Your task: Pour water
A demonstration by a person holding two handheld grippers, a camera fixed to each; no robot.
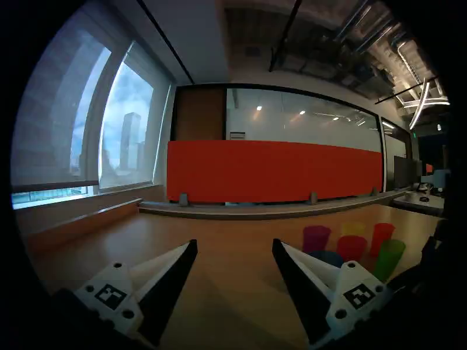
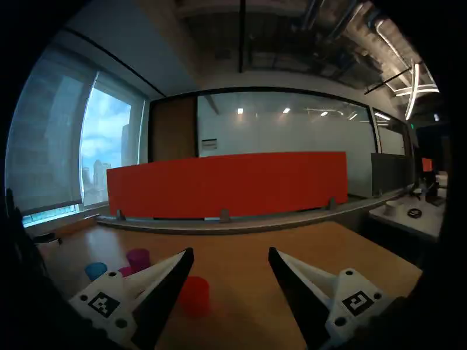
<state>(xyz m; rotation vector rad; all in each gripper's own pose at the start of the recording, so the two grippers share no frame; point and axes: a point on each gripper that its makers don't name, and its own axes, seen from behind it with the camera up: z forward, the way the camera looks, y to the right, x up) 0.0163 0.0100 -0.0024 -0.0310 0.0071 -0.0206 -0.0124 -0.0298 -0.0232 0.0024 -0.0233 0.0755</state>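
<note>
My left gripper (image 1: 234, 247) hovers open above the wooden table (image 1: 227, 233), nothing between its fingers. To its right stands a cluster of several plastic cups: a purple cup (image 1: 316, 238), a yellow cup (image 1: 353, 228), two red cups (image 1: 351, 247) (image 1: 381, 236), a green cup (image 1: 389, 258) and a blue cup (image 1: 328, 257) partly behind the right finger. My right gripper (image 2: 230, 256) is open too, over the table (image 2: 327, 256). A red cup (image 2: 195, 295) stands just in front of its left finger. A purple cup (image 2: 139, 259) and a blue cup (image 2: 96, 270) stand farther left.
An orange divider panel (image 1: 274, 171) (image 2: 227, 183) runs along the table's far edge. Large windows (image 1: 117, 140) are on the left. A neighbouring desk with a monitor (image 1: 405, 172) and small items (image 2: 414, 213) lies to the right.
</note>
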